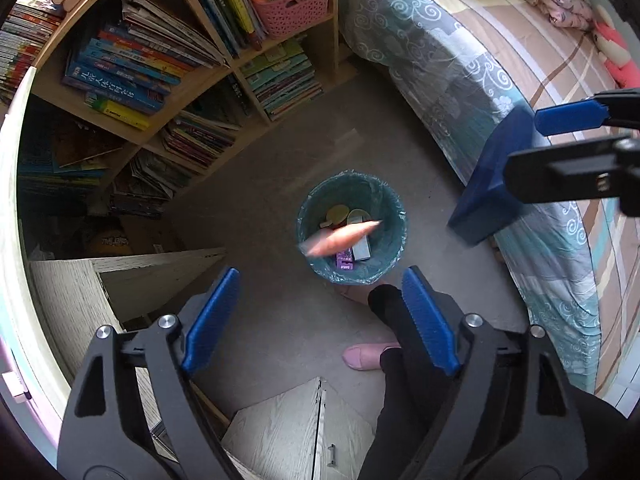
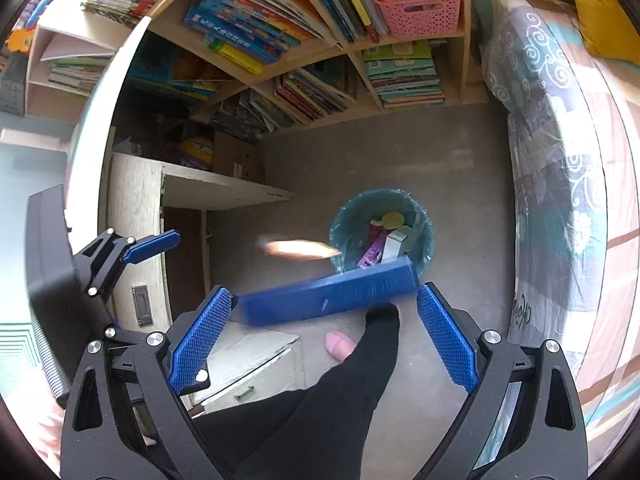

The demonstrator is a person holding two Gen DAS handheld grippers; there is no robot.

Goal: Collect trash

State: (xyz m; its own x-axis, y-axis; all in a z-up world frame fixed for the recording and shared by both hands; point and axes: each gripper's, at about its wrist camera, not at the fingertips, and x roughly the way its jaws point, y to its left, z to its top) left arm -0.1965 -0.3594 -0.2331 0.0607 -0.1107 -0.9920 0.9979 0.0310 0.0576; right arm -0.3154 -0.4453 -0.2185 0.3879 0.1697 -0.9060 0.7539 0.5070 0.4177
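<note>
A round bin with a teal liner (image 1: 390, 196) stands on the grey floor and holds several bits of trash; it also shows in the right wrist view (image 2: 420, 210). A blurred orange carrot-like piece (image 1: 340, 237) is in mid-air over the bin; it shows in the right wrist view (image 2: 300, 249) left of the bin. A blue box (image 2: 332, 294) is in mid-air just ahead of my right gripper (image 2: 322, 334), whose jaws stand wide apart, not touching it. The box also shows in the left wrist view (image 1: 496, 176). My left gripper (image 1: 318, 316) is open and empty above the floor.
A wooden bookshelf (image 1: 192, 64) full of books fills the left and back. A bed (image 1: 500, 80) with a patterned cover runs along the right. A pale desk with drawers (image 2: 248, 368) is at lower left. The person's black-trousered leg and pink slipper (image 1: 366, 356) stand near the bin.
</note>
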